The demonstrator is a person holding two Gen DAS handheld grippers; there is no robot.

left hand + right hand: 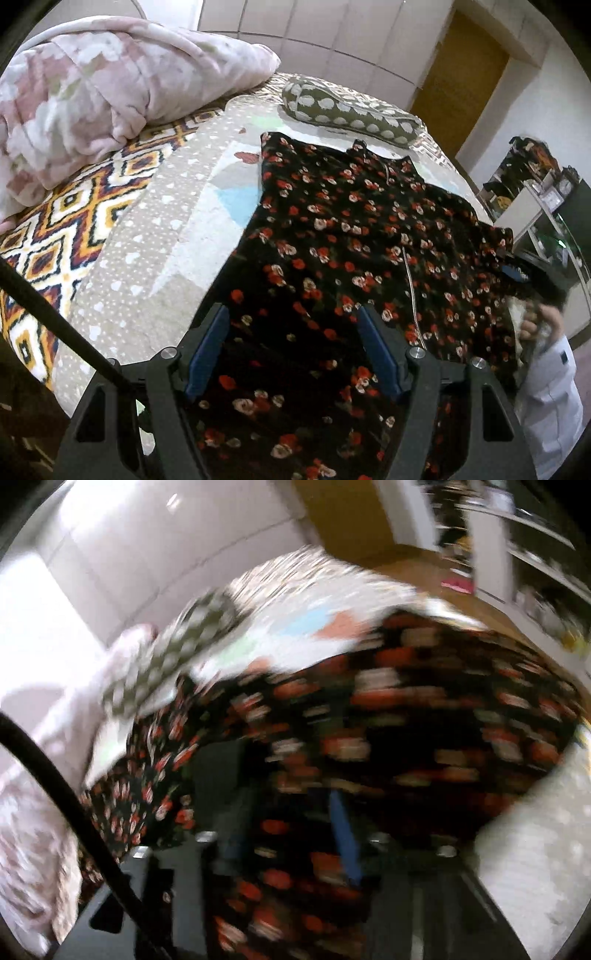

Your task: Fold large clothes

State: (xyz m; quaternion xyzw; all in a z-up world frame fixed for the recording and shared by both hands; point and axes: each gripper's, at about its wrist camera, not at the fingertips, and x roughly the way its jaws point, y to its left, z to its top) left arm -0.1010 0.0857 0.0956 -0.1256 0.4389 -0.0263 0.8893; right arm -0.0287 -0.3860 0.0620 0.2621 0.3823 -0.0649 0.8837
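One black, red-flowered fabric dress (354, 229) lies spread on the bed (155, 258), just below one olive spotted pillow (351, 110). The left hand-held gripper (291, 354) hovers over the dress with jaws wide, gripping nothing. The right hand-held gripper's (291, 834) grip is too blurred to tell.

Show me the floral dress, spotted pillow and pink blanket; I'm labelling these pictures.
floral dress (351, 229): left wrist view, middle of its cloth.
spotted pillow (347, 110): left wrist view, top side.
pink blanket (110, 81): left wrist view, bunched middle.
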